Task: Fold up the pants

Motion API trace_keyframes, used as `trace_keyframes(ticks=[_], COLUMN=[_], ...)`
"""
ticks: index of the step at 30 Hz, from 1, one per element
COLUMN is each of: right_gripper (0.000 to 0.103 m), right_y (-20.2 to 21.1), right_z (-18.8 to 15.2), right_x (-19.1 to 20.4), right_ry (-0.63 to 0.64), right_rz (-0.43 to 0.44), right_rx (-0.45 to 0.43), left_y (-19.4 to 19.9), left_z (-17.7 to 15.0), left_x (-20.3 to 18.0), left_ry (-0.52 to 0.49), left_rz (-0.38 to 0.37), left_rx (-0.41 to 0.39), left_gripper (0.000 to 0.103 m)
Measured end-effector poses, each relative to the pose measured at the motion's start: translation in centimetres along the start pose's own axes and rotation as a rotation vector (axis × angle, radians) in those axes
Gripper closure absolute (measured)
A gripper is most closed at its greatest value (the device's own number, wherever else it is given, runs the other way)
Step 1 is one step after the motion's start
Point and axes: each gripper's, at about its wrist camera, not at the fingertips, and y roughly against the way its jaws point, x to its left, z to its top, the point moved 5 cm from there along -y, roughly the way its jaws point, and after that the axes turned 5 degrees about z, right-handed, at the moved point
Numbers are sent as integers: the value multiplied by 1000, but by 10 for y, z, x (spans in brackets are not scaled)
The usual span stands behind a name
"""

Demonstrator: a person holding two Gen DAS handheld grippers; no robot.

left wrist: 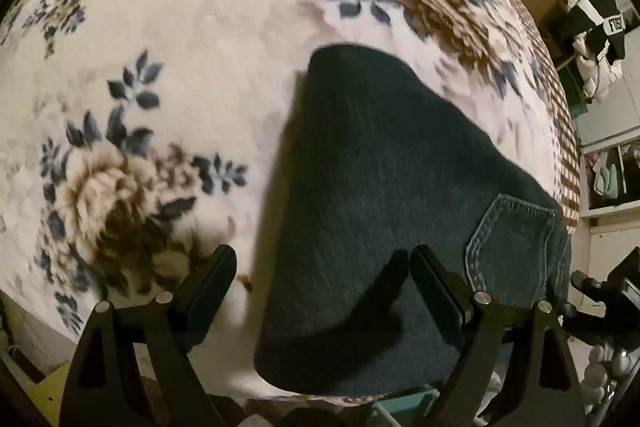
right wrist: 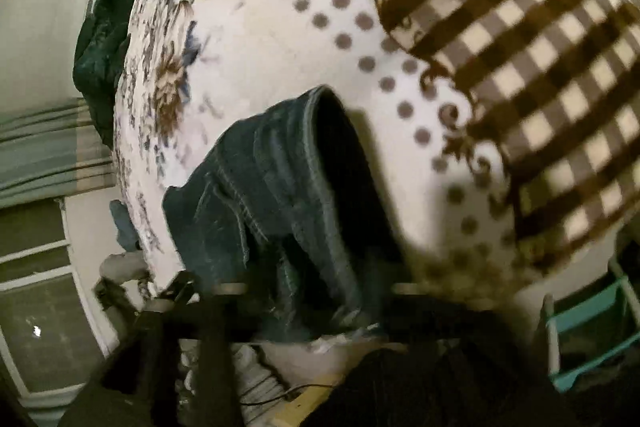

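Observation:
Dark blue jeans (left wrist: pixel 372 211) lie folded on a cream floral blanket (left wrist: pixel 180 47), a back pocket (left wrist: pixel 516 247) showing at their right side. My left gripper (left wrist: pixel 322 269) is open and empty, its fingers spread just above the near part of the jeans. In the right wrist view the jeans (right wrist: pixel 280 195) hang bunched, waistband end toward the camera. My right gripper (right wrist: pixel 312 291) is heavily blurred at the bottom; denim sits between its fingers, but whether they are closed on it is not clear.
The blanket's brown checked border (right wrist: pixel 500 39) runs along the bed's right side. Dark green clothing (right wrist: pixel 106 59) lies at the bed's far edge. Clothes hang on a rack (left wrist: pixel 596 27) at the right. A teal frame (right wrist: pixel 588 331) stands beside the bed.

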Motion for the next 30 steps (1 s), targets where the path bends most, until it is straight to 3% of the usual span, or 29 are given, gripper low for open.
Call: trace_keyframes(ticks=[1,2,4,9,14,16,18,20,22,24,28,29,30], right_gripper=[44,53,93,93,96,95,81,27,7,7,7,7,7], right_y=[1,-1,3,47,30,19,24,35,38,26,-14,-25,-36], right_z=[-5,-11,-14,-15,-9,-8,-8,-5,1,11,32,35,36], right_x=[2,4,6,18,-19,-28,-31,-24,-22,-22,-22,-22,-20], right_ry=[-1,1,7,58,71,55,1,4,5,2,-14,-13,-12], right_rz=[22,21,-37,-99,-236,-199,-127,-48,33,89,106,104,102], right_rx=[-1,-1,-24,-123,-71,-39,-41,-82,-106,-73,26,54,79], left_y=[-2,-3,-3,-2,-2,5,11,14,11,2,-33,-40,-43], left_z=[-1,-4,-7,-14,-15,-12,-5,9,32,56,95,103,109], left_x=[-2,-4,-7,-11,-10,-11,-10,-9,-10,-12,-4,-3,-3], left_ry=[-1,-3,-10,-30,-17,-32,-29,-21,7,56,124,130,131], left_rz=[-1,-5,-14,-28,-38,-41,-48,-60,-63,-113,-107,-124,-137], left_rx=[4,13,22,37,57,46,34,18,2,-2,21,19,12], left_gripper=[15,14,14,14,14,14,14,14,15,15,15,31,62])
